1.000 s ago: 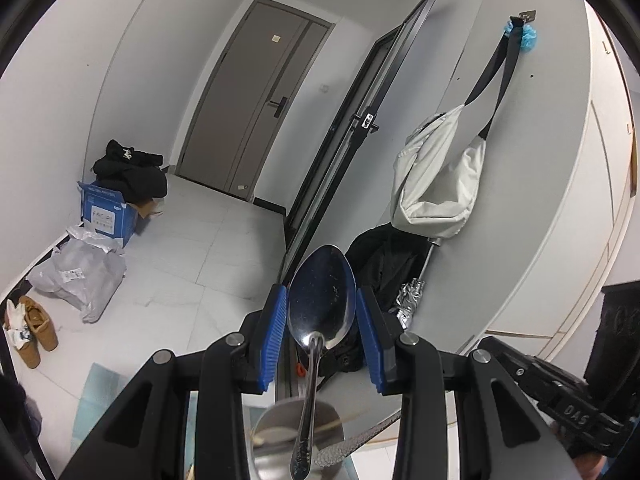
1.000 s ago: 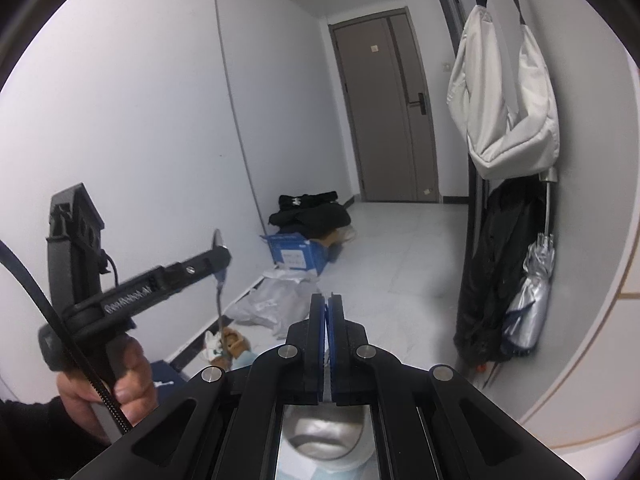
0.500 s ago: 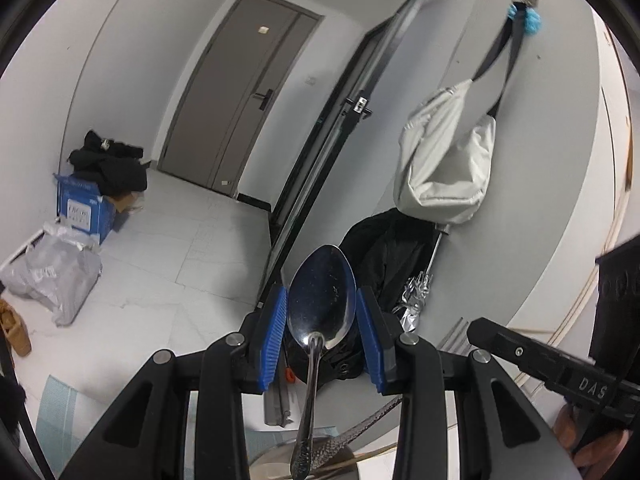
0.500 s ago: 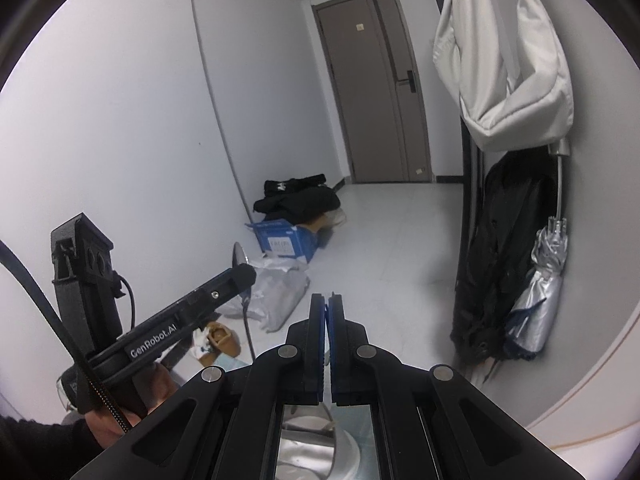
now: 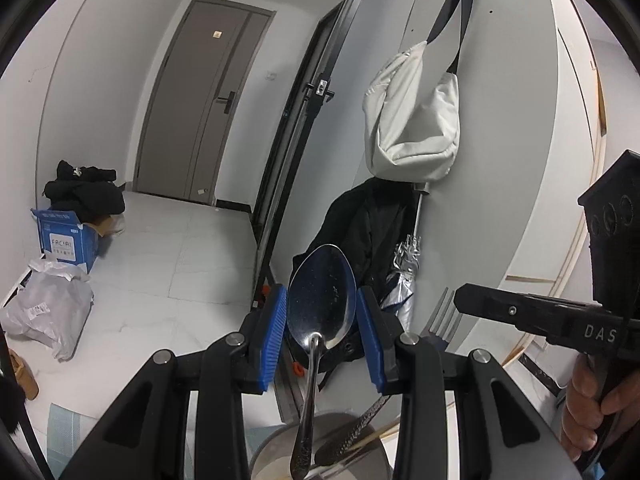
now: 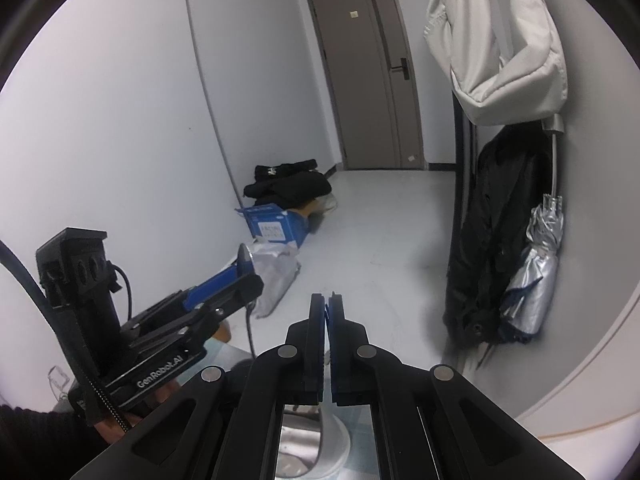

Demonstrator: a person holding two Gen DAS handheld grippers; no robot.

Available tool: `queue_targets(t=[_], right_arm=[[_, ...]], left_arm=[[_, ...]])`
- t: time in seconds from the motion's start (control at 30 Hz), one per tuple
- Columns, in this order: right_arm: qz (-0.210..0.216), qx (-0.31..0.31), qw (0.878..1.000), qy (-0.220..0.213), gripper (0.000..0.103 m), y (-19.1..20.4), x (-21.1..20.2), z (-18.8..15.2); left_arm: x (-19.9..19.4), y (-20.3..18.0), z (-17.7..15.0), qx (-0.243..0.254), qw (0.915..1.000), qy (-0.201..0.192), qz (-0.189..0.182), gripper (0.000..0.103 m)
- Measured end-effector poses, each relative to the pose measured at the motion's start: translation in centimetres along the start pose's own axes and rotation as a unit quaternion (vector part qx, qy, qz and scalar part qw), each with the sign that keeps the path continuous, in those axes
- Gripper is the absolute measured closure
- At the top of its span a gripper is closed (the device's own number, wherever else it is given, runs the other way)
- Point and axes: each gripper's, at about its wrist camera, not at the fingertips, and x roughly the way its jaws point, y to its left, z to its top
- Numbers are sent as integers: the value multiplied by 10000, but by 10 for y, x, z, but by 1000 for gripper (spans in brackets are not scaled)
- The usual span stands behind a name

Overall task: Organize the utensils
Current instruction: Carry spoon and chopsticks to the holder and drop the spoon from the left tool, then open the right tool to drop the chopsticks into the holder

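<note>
My left gripper is shut on a steel spoon, bowl upward between the blue pads, its handle hanging down into a round holder below. My right gripper is shut on a fork; its tines show by its finger in the left wrist view, edge-on in its own view. The fork handle and thin chopsticks reach into the holder. The left gripper with the spoon also shows in the right wrist view, left of my right gripper. The holder sits below.
A hallway lies ahead with a grey door. A white bag, a black coat and a silver umbrella hang on the right wall. A blue box, black clothes and a plastic bag lie on the floor at left.
Both grippers have drawn closer together; the right gripper with the fork has come into the left wrist view from the right. The spoon stays clamped.
</note>
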Motion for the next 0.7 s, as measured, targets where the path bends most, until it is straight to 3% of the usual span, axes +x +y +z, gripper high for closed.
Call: queue_targets(t=[0.4,0.7], right_arm=[[49,-241,9997,82,101,16,10,-9],[66,-255,9994,205,100,25,31,-16]], left_arm=[[-6,-3,-4,89,9991,422,-8,72],[-8,11,-8,-198,9959,878,-21,72]])
